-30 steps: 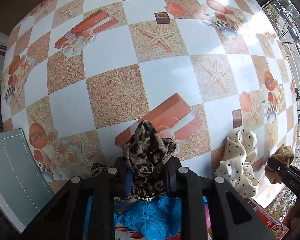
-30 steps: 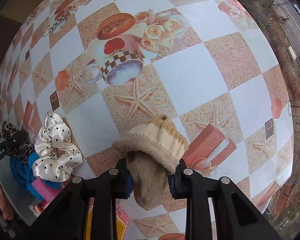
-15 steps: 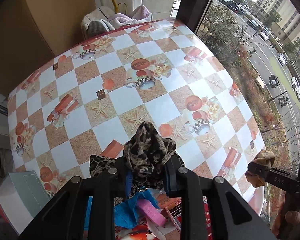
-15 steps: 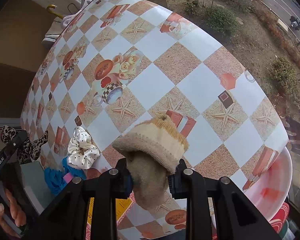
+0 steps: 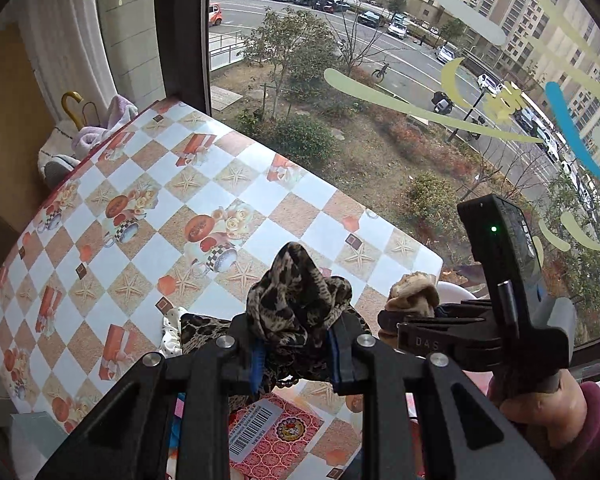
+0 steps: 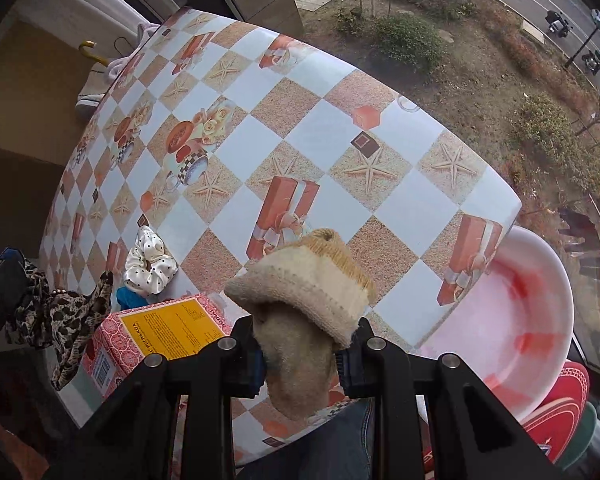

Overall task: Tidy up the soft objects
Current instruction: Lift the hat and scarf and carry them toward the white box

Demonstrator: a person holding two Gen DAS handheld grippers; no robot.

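The left gripper (image 5: 296,354) pinches a leopard scarf (image 5: 298,300) that bunches up above its jaws, and the right gripper (image 6: 302,354) pinches a tan sock (image 6: 300,300) high over the table (image 6: 332,128).

Table covered in checkered starfish-and-gift-print oilcloth (image 5: 284,200) stands against big glass window (image 5: 380,60) with dark frame post (image 5: 180,28); daylight, street, parked cars, apartment blocks outside. White curtain (image 5: 60,52) at left; tan wall (image 6: 28,64).
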